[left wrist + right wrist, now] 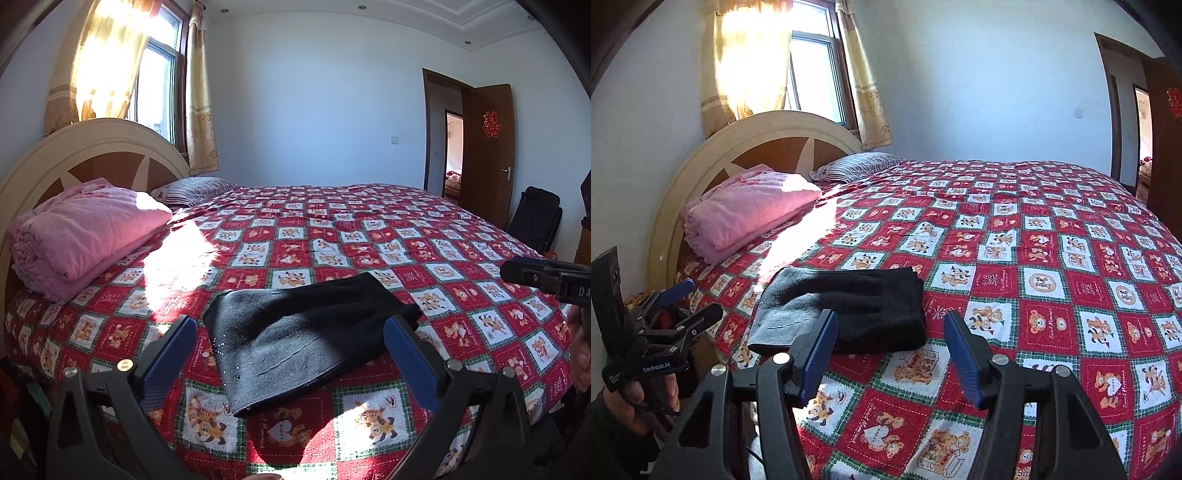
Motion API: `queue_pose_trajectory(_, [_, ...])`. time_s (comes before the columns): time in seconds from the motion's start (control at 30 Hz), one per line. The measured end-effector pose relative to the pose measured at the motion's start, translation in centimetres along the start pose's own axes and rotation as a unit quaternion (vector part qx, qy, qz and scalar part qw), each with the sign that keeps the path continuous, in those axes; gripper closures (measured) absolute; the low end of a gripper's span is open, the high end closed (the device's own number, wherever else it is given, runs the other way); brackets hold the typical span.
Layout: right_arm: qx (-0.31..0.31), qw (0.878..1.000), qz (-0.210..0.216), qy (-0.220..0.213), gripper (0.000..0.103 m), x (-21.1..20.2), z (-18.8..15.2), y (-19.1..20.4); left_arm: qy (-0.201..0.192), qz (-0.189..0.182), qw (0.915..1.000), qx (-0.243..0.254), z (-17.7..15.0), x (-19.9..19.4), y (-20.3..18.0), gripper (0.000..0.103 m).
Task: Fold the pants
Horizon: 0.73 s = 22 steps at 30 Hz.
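Dark grey-black pants (306,336) lie folded into a compact bundle on the red checked bedspread (406,236), near the bed's front edge. They also show in the right wrist view (846,310). My left gripper (291,332) is open and empty, raised just in front of the bundle, its blue pads either side of it in view. My right gripper (890,330) is open and empty, held above the bedspread just right of the bundle. The left gripper also shows at the left of the right wrist view (692,301), open.
A folded pink blanket (81,236) and a striped pillow (195,190) lie by the cream headboard (96,147). A curtained window is behind. A brown door (487,151) stands open at the right, with a black bag (535,218) beside it.
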State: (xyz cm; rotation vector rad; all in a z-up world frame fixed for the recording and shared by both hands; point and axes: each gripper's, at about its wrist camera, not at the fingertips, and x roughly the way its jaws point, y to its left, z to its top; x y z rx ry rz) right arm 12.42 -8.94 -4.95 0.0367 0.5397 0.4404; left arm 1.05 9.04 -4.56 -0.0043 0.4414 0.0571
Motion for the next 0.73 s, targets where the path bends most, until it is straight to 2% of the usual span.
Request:
queue_pose_trajectory(0.37, [-0.006, 1.000, -0.001, 0.002, 0.041, 0.2, -0.2, 0.3, 0.015, 0.019, 0.9995, -0.021, -0.1, 0.7, 0.9, 0.000])
queue_pose_trajectory(0.73, [-0.008, 1.000, -0.002, 0.013, 0.041, 0.9, -0.6, 0.6, 0.029, 0.009, 0.9990, -0.033, -1.1, 1.7, 2.0, 0.000])
